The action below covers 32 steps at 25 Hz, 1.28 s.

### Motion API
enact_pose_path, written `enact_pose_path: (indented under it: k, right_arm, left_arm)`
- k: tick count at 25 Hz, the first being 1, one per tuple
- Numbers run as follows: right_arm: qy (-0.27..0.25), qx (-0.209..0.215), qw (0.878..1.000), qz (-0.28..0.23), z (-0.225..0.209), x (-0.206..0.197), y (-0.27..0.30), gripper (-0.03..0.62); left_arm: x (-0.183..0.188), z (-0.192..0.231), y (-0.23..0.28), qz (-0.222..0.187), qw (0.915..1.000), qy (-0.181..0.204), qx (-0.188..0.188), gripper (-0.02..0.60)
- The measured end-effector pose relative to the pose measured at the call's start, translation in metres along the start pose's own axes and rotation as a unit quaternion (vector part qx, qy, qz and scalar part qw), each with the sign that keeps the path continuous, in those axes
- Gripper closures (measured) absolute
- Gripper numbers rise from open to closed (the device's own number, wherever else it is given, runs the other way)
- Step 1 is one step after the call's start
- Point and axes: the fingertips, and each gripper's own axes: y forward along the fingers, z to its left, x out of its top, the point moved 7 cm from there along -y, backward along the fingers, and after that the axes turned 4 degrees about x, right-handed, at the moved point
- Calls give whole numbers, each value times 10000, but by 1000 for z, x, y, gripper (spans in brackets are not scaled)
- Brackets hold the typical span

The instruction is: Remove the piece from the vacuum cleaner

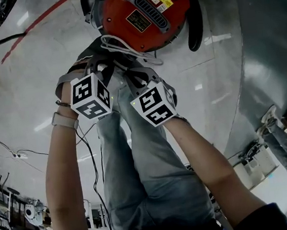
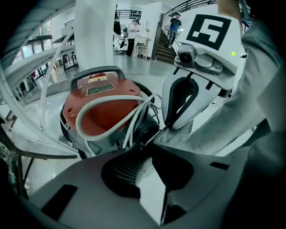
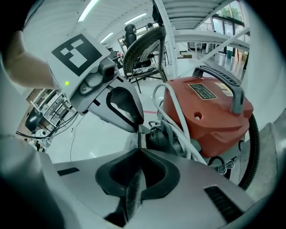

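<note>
A red vacuum cleaner [image 1: 140, 12] stands on the pale floor with a white cord [image 1: 126, 47] looped over its top and a black hose [image 1: 194, 19] at its side. Both grippers point down at its near side, close together. The left gripper [image 2: 149, 145] has a narrow gap between its jaws; its tips sit at the black inlet fitting [image 2: 145, 129] under the cord [image 2: 111, 107], and I see nothing pressed between the pads. The right gripper [image 3: 140, 150] is shut with nothing visible in it, just short of the same fitting [image 3: 163, 136]. The left gripper [image 3: 138, 129] shows beside it.
The holder's legs in jeans [image 1: 138, 158] stand right behind the grippers. A curved grey metal surface [image 1: 260, 64] rises to the right of the vacuum. A red line [image 1: 37, 23] crosses the floor. A wicker chair [image 3: 143, 49] and people [image 2: 132, 33] are farther off.
</note>
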Motion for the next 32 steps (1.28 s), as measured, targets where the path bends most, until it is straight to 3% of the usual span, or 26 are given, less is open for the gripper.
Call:
enact_pose_path:
  k: [32]
  right_arm:
    - [-22, -630, 9980, 24, 67, -15, 25, 545]
  left_arm:
    - [-47, -39, -16, -325, 9982, 422, 277, 486]
